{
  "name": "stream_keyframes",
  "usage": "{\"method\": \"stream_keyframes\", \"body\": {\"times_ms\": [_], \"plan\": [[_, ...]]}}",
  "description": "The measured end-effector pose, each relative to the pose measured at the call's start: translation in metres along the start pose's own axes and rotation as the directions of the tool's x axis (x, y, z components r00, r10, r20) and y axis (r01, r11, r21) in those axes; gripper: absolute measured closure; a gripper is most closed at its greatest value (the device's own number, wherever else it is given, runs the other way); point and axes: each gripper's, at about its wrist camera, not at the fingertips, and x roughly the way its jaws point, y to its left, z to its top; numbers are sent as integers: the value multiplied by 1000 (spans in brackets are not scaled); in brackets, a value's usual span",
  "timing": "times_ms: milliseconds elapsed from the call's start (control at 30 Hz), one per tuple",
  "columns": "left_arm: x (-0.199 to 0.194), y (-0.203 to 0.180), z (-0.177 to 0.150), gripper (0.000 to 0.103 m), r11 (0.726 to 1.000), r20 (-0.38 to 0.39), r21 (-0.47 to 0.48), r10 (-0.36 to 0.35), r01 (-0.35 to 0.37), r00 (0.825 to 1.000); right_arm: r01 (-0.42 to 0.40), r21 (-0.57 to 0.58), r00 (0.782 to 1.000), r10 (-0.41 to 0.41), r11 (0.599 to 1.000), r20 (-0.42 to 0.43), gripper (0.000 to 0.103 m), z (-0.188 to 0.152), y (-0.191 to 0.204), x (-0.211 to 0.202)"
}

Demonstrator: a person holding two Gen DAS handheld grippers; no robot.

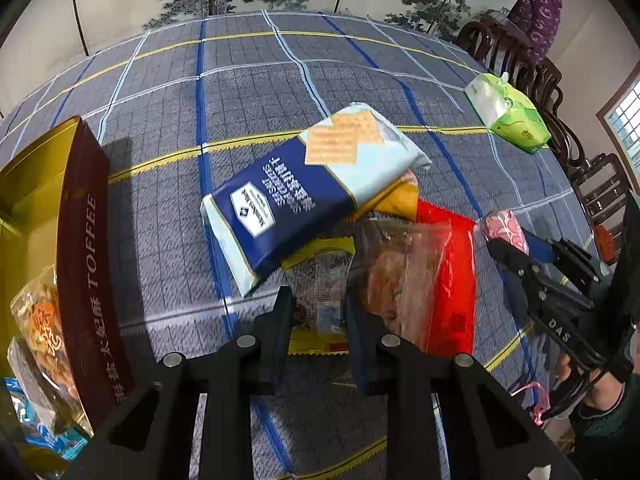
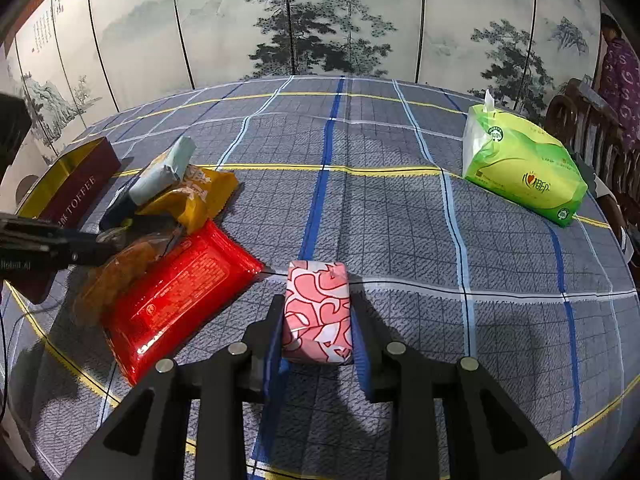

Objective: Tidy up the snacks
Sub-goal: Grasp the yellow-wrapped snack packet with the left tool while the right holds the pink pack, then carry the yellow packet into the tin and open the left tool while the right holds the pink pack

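My right gripper is shut on a pink patterned packet and holds it above the cloth; it also shows in the left wrist view. My left gripper has its fingers around a yellow-edged clear snack packet in the pile. The pile holds a blue cracker pack, a clear bag of brown snacks, a red packet and an orange bag. A maroon TOFFEE box with a gold inside stands at the left and holds several snack bags.
A green tissue pack lies at the far right of the checked tablecloth. Dark wooden chairs line the right edge. A painted folding screen stands behind the table. A person in purple stands at the back right.
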Motion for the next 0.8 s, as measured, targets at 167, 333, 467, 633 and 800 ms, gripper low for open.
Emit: {"method": "stream_keyframes", "body": {"times_ms": [167, 333, 467, 633, 800], "plan": [[-4, 0, -6, 82, 1000, 1, 2, 15, -15, 1000, 7, -2, 1000, -7, 1000, 1, 72, 0, 2, 1], [-11, 1, -12, 82, 1000, 8, -8, 20, -20, 1000, 14, -4, 1000, -14, 1000, 3, 72, 0, 2, 1], [-20, 0, -18, 82, 999, 17, -5, 44, -44, 999, 21, -8, 1000, -21, 1000, 9, 72, -1, 3, 1], [-31, 3, -26, 82, 998, 21, -15, 56, -55, 998, 27, -18, 1000, -27, 999, 12, 72, -2, 5, 1], [-44, 7, -33, 82, 996, 33, -25, 86, -85, 996, 29, -18, 999, -29, 999, 14, 72, -2, 5, 1]]}}
